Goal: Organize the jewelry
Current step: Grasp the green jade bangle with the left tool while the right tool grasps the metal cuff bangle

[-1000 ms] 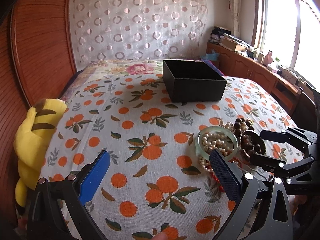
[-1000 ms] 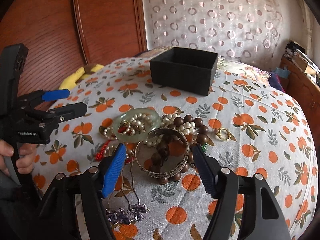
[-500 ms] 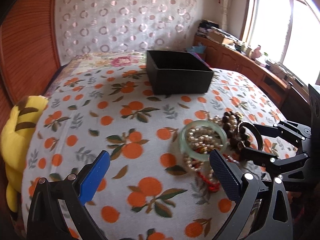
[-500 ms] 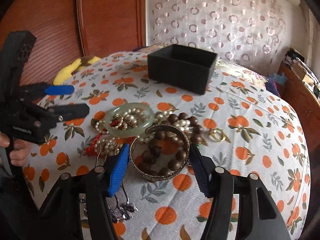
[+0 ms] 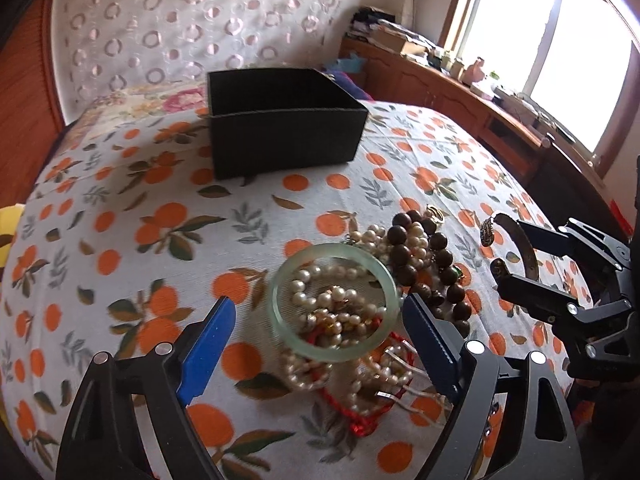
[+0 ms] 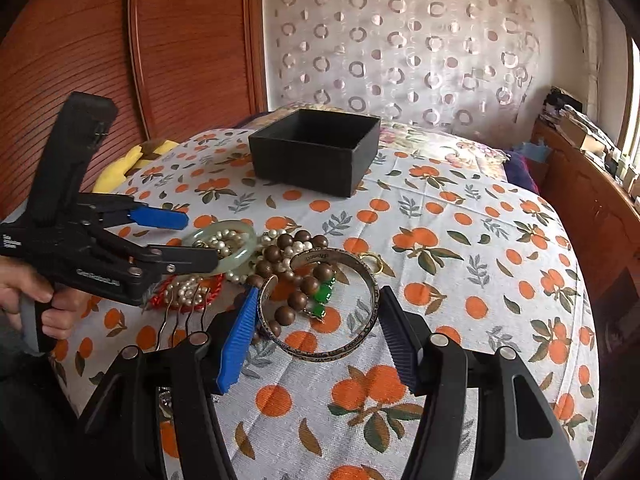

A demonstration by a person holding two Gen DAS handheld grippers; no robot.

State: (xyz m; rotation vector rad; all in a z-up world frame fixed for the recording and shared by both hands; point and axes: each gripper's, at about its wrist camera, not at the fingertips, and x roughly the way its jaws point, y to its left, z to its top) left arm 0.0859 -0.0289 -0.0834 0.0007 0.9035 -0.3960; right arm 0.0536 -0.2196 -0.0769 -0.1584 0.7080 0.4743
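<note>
While closing the left gripper (image 5: 316,301), wide and not yet touching, around the jade bangle (image 5: 336,249) atop the pearls (image 5: 298,294) short of the black box (image 5: 280,140), treat as stiff, slick, brittle; pinch across opposite rims. Note the right gripper (image 6: 319,291) half-wide, seemingly clamped across the metal cuff (image 6: 370,280).

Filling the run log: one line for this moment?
left gripper: jaws closing, jade bangle between them, untouched | right gripper: gripping metal cuff
</note>
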